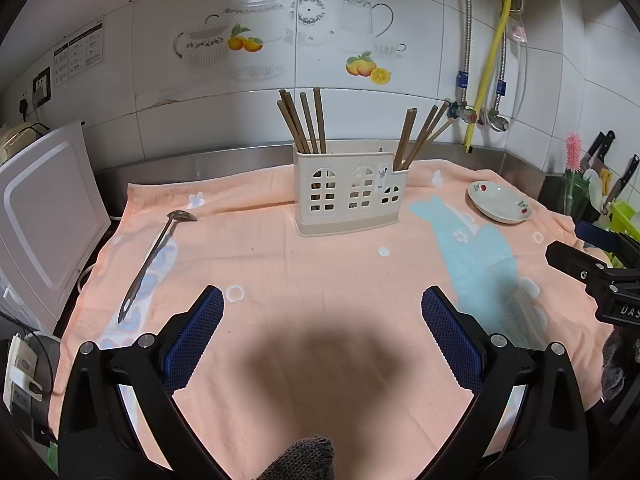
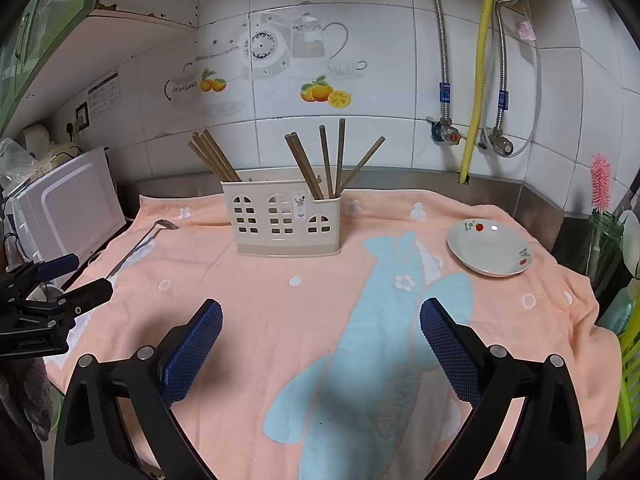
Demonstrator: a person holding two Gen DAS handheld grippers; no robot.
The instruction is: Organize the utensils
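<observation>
A cream utensil holder (image 1: 346, 188) (image 2: 286, 220) with window cut-outs stands at the back middle of the peach towel. Several brown chopsticks (image 1: 304, 120) (image 2: 316, 164) stand in its left and right compartments. A metal spoon (image 1: 154, 256) (image 2: 140, 240) lies flat on the towel to the holder's left. My left gripper (image 1: 322, 300) is open and empty, low over the towel in front of the holder. My right gripper (image 2: 320, 312) is open and empty, over the blue fish print. Each gripper shows at the edge of the other's view.
A small white dish (image 1: 500, 202) (image 2: 488, 252) sits on the towel at the right. A white appliance (image 1: 44, 216) stands at the left edge. Knives and a pink brush (image 1: 574, 152) stand at the far right. Pipes and valves (image 2: 472, 136) run down the tiled wall.
</observation>
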